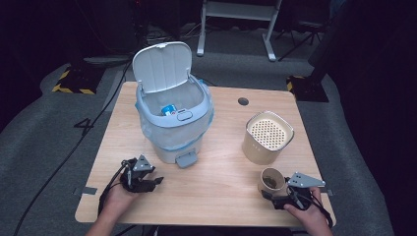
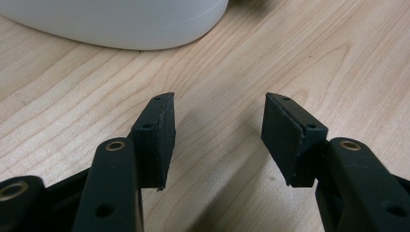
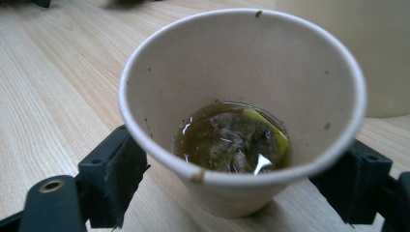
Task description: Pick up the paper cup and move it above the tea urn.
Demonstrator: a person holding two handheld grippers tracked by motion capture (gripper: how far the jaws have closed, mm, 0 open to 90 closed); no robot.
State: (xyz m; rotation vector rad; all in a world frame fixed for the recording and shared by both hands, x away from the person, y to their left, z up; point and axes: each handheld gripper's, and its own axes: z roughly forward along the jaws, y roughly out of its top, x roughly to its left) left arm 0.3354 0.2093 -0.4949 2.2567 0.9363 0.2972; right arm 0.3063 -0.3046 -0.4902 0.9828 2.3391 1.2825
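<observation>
As you sit at the light wooden table [image 1: 216, 196], your right gripper [image 1: 281, 199] is at the near right edge with its jaws set on either side of a small paper cup [image 1: 271, 180]. In the right gripper view the black pads flank the cup [image 3: 241, 121] low on its wall; whether they press it or only bracket it cannot be told, as the contact is hidden behind the cup.

The cup stands upright, just in front of a tall beige canister with a perforated top [image 1: 267, 137]. It holds a shallow pool of dark brown liquid with soggy leaf-like residue [image 3: 232, 140]; specks cling to the inner wall.

Judging by its look, the cup is light, thin and soft-walled. A hard squeeze would likely buckle it, and a tilt would slop the liquid. Take hold around the middle of the wall, gently, and keep it level.

Your left gripper [image 1: 157, 181] rests at the near left, jaws spread wide with nothing between them. It sits near the base of a pale grey pedal bin [image 1: 172, 123], whose lid stands open and whose bag liner holds some rubbish.
</observation>
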